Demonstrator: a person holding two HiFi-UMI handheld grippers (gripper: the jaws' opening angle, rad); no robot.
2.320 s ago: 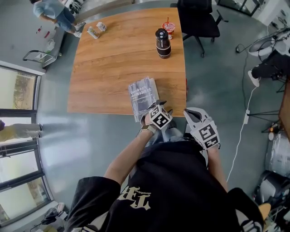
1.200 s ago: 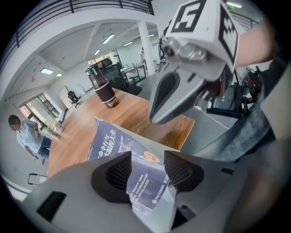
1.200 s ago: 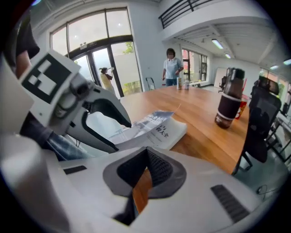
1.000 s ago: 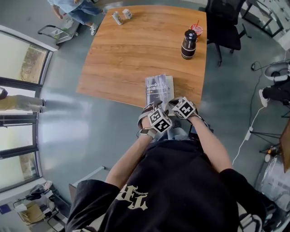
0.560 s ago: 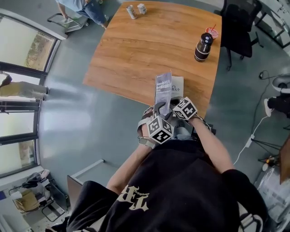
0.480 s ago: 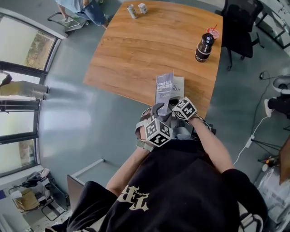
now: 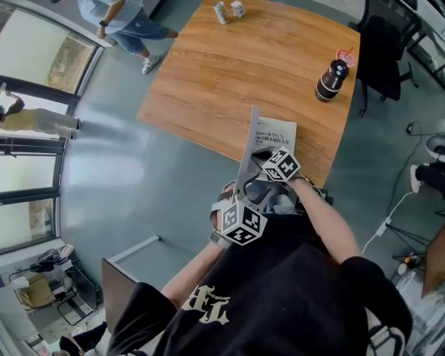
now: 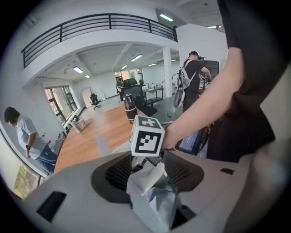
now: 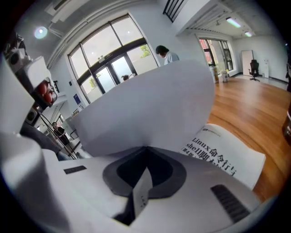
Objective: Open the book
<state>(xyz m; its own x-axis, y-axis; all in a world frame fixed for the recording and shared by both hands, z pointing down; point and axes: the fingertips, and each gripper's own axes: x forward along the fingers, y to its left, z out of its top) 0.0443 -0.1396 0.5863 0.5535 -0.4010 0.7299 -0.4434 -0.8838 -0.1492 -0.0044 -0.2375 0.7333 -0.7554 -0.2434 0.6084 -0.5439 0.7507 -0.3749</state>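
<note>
The book [image 7: 276,136] lies at the near edge of the wooden table [image 7: 208,76], its white title page [image 9: 223,157] showing. Its grey cover [image 7: 248,156] stands up almost on edge, white inner side [image 9: 145,109] facing my right gripper. My left gripper [image 7: 247,185] is raised over the table edge, shut on the cover's near corner [image 8: 157,195]. At the book's near edge, my right gripper [image 7: 263,158] is shut, with a thin sheet edge [image 9: 140,193] caught between its jaws. The right gripper's marker cube [image 8: 147,136] shows just beyond the left jaws.
A black bottle [image 7: 331,80] and a red cup with a straw [image 7: 344,57] stand at the table's far right. Two small cans [image 7: 229,10] sit at the far edge. A black chair [image 7: 389,49] is beyond the table, and a person [image 7: 118,21] stands at far left.
The cover has gone from flat on the book to standing upright. My left gripper rose with it, back toward the body. The right gripper slid in onto the book's near edge.
</note>
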